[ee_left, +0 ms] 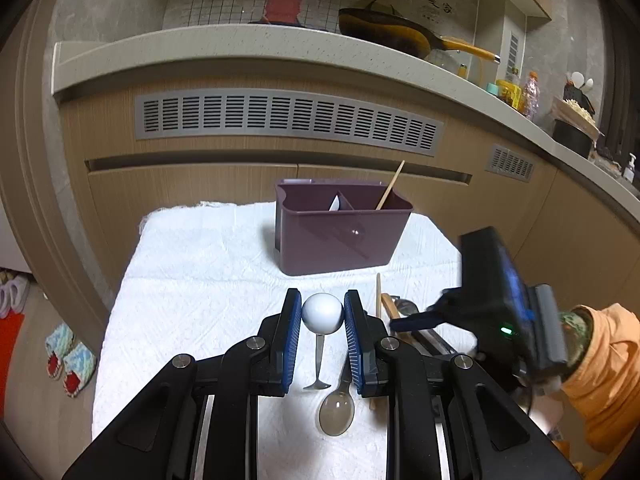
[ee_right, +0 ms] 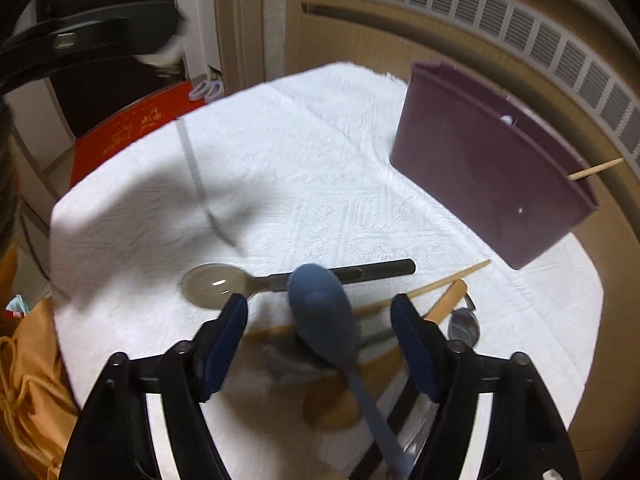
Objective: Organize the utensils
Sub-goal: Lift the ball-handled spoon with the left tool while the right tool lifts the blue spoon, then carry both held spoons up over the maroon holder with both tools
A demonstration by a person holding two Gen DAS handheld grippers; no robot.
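Utensils lie scattered on the white cloth (ee_left: 192, 264), and a few already stand in the purple caddy (ee_left: 340, 236) at the far side: a wooden chopstick (ee_left: 390, 186) leans out of its right compartment and something white (ee_left: 335, 203) peeks from the middle one. The left gripper (ee_left: 322, 316) has its blue pads pressed against a white ball-ended utensil (ee_left: 322, 313), whose thin metal stem hangs down to a small flared foot just above the cloth. A translucent grey spoon (ee_left: 337, 412) lies just beside that stem, bowl toward the camera.

The right gripper (ee_right: 319, 312) stands with its jaws well apart over the pile on the right side of the cloth. A blue spoon (ee_right: 322, 316) sits between the fingers without touching either pad (whether it rests on the pile or is propped, I cannot tell). Under it lie a wooden spoon (ee_right: 446, 306), loose chopsticks (ee_right: 460, 274), a black-handled piece (ee_right: 384, 270) and a small metal spoon (ee_right: 464, 326).

The risk I see is twofold. The round ball gives the left pads little to bite, so it could twist or slip out on the way to the caddy. On the right, closing on the blue spoon may also catch a chopstick beneath it, dragging the tangled pile or flicking pieces off the cloth.
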